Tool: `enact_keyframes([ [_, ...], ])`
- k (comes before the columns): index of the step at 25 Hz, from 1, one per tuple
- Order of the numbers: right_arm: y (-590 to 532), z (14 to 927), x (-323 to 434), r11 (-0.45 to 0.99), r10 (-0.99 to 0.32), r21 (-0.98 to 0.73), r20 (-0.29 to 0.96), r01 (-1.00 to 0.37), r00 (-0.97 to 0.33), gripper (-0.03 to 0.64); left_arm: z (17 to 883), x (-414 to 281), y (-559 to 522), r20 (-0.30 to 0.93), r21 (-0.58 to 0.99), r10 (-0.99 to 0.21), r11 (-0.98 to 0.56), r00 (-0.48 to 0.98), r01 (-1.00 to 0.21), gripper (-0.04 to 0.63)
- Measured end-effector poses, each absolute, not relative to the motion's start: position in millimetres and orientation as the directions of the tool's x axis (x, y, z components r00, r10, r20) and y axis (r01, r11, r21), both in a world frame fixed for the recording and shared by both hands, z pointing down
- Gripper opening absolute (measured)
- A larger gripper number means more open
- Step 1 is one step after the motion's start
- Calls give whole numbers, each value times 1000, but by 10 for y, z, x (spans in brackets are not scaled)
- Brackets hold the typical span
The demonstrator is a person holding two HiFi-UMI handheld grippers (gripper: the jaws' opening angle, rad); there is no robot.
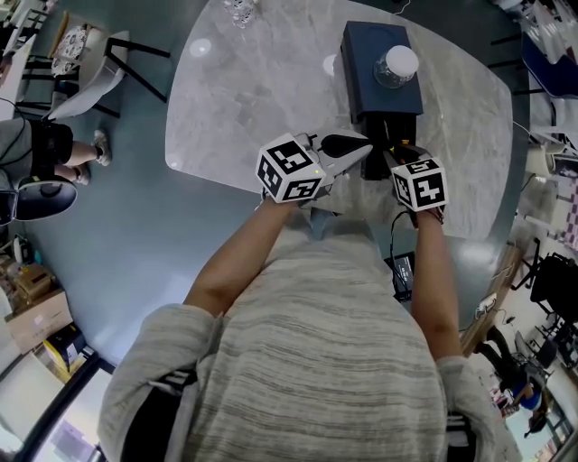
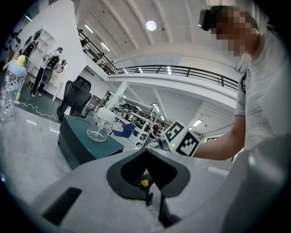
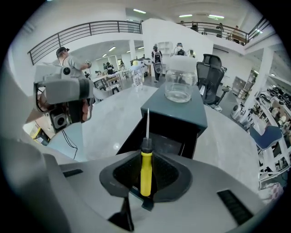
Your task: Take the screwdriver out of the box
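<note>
A dark blue box (image 1: 379,68) stands on the marble table (image 1: 253,99), with a glass jar (image 1: 396,65) on its lid. Its black drawer (image 3: 160,136) is pulled open toward me. My right gripper (image 3: 146,159) is shut on the yellow-handled screwdriver (image 3: 145,175), whose metal shaft points at the open drawer from just above it. In the head view the right gripper (image 1: 400,155) hangs over the drawer's near end. My left gripper (image 1: 364,150) lies level beside it on the left, jaws shut with nothing held. From the left gripper view I see the box (image 2: 84,143) and the right gripper's marker cube (image 2: 183,139).
A clear glass (image 1: 242,11) stands at the table's far edge. The table's near edge runs just under both grippers. White chairs (image 1: 86,68) stand on the floor at the left, and cardboard boxes (image 1: 36,307) lie lower left. People stand far off in the room.
</note>
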State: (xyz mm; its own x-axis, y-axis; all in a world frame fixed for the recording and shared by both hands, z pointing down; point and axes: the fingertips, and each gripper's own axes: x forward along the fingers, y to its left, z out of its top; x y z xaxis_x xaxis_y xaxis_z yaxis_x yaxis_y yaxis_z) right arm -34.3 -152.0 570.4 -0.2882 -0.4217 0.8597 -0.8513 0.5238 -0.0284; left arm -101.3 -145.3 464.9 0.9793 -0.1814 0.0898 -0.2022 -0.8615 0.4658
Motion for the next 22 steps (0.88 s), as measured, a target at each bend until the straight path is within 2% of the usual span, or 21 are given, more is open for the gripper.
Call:
enact_keyframes([
  [11,-1578,5028,-128,452,-598,-106,700,-886,-389,72,4673,-660,-1501,169,495,-183,-834,968,-244,15],
  [22,-1718,4497,371,452,-682,-143,580,-880,-445,72,5067,-107,-1630,380,610,-153,-700,912,-371,18],
])
